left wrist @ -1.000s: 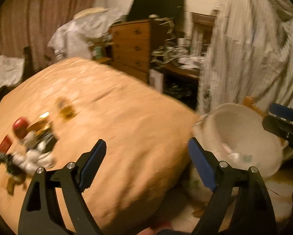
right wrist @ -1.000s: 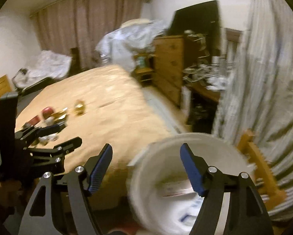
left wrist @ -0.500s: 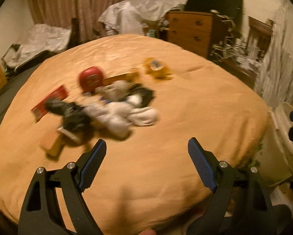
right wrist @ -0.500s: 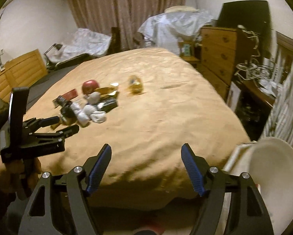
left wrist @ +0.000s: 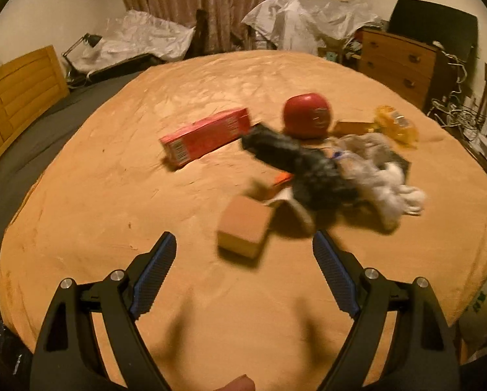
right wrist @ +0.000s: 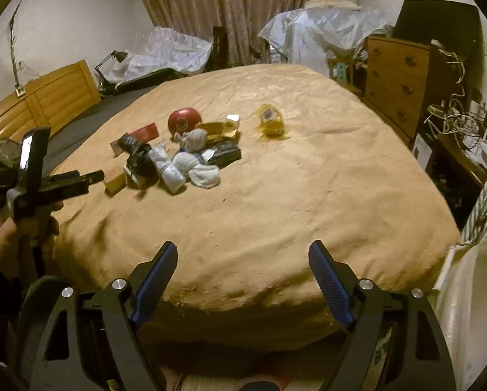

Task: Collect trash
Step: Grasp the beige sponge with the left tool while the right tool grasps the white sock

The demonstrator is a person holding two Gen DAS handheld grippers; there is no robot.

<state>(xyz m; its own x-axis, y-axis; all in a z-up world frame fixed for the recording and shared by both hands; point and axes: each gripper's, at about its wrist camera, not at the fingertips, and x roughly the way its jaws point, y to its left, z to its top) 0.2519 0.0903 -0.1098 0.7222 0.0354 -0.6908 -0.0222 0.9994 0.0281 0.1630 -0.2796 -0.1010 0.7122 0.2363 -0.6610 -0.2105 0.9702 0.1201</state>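
Hovering left gripper point(left wrist: 243, 254) agape, small box point(left wrist: 244, 225) just ahead

Left gripper point(left wrist: 243, 254) and right gripper point(right wrist: 243, 255): black frames, silver screws, ribbed blue pads point(left wrist: 153, 277) inside the jaws.

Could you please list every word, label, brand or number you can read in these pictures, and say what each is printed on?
None can be read.
Red box: print and a barcode-like patch on its end, too blurred.
Red round container: pale mark, unreadable.
Yellow wrapper: small label, too small.
Black packet: no legible print.
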